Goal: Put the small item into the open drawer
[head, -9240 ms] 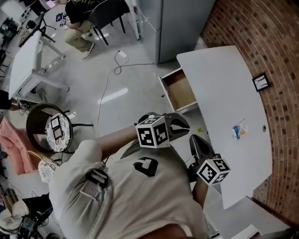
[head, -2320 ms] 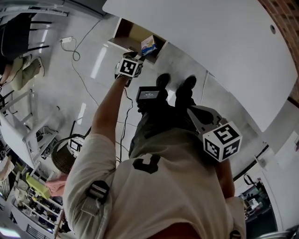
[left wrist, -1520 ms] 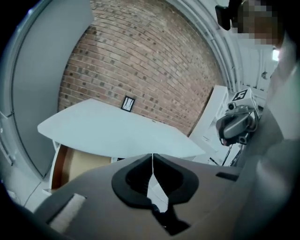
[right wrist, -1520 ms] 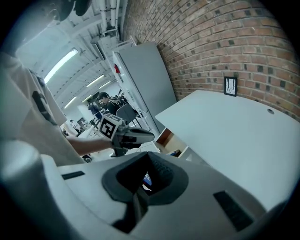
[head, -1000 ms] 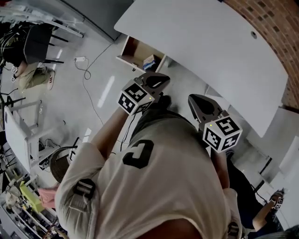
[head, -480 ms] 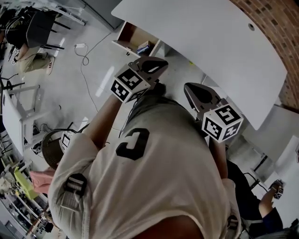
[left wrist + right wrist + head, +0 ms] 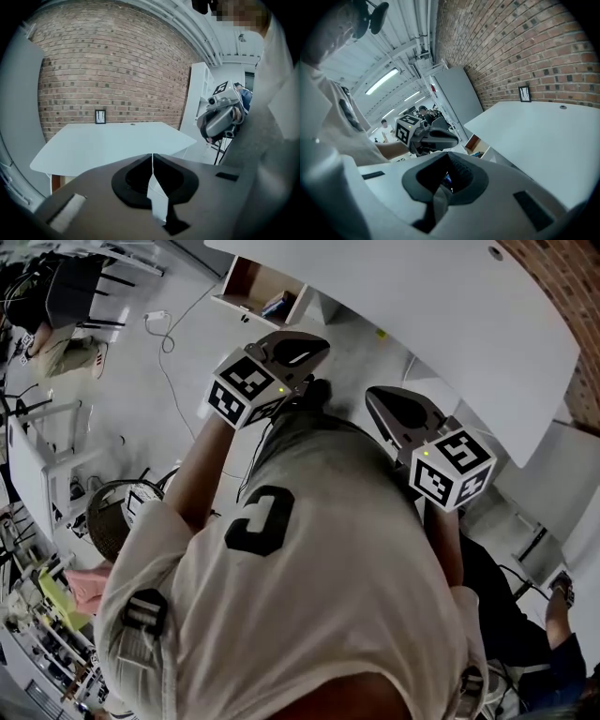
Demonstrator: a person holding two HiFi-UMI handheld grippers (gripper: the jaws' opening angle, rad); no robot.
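The small item [image 7: 275, 304], a blue-and-white packet, lies inside the open drawer [image 7: 242, 279]. It is ahead of the left gripper [image 7: 152, 164] and farther from the right gripper [image 7: 449, 174]. It looks light, thin and crinkly, probably soft and a little slippery, so a pinch across 1 flat edge would suit it. Both grippers are held out from the chest, side by side, tilted slightly down toward the desk [image 7: 450, 296]. The left gripper's 2 jaws meet on nothing. The right gripper's jaws also look closed and empty.
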